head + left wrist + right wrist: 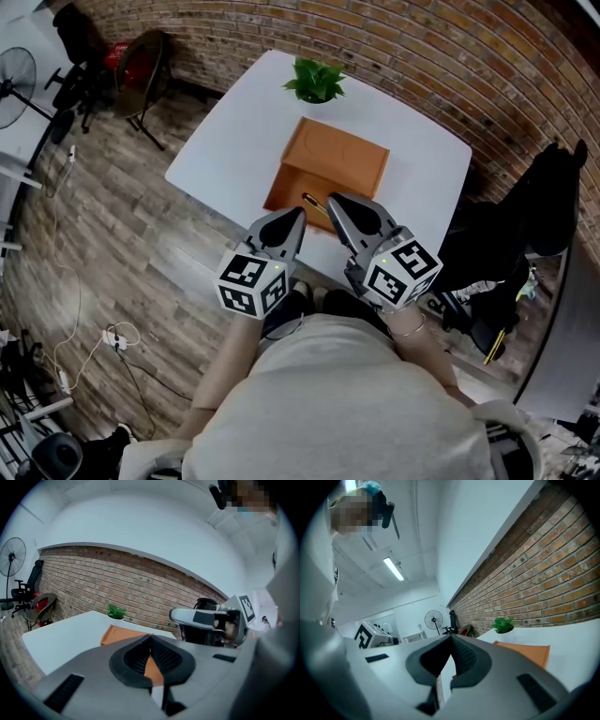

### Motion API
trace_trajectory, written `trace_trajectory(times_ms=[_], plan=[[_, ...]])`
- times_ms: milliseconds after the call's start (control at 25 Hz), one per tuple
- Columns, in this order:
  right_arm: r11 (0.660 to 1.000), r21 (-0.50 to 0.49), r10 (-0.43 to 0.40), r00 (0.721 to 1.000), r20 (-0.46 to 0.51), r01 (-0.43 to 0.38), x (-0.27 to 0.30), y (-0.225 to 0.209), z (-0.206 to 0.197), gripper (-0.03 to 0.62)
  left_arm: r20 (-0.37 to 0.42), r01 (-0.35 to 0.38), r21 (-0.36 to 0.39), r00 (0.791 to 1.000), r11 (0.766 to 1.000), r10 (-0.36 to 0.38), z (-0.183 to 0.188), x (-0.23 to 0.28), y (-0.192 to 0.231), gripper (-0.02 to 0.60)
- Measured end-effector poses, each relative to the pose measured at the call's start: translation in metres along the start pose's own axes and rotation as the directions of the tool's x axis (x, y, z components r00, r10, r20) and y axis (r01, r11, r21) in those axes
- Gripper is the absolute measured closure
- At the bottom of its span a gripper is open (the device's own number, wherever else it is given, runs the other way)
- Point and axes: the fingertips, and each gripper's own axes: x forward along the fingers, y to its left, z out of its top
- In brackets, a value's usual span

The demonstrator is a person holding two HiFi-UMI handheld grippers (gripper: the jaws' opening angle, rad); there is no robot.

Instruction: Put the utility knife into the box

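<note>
2 closed hand-held grippers near box.

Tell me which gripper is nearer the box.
Right, by a little. In the head view the right gripper reaches further over the near side of the box; the left gripper hangs slightly further back, to its left.

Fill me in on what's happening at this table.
A person stands at a white table with a gripper in each hand, both aimed at an orange-brown box. A small potted plant stands behind the box. The left gripper and the right gripper are both shut and hold nothing. Between their tips, at the box's near edge, lies a small dark and yellow object, probably the utility knife. It has not been picked up yet.
</note>
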Motion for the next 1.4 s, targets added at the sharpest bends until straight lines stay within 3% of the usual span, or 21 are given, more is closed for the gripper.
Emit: trace_trajectory(times_ms=[1400], plan=[[1.000,0.013,-0.010,1.000,-0.021,0.010,0.001,0.003,-0.013,0.595,-0.019,0.018,-0.013,1.000,1.000,-0.018,-0.006,0.001,0.002,0.574]])
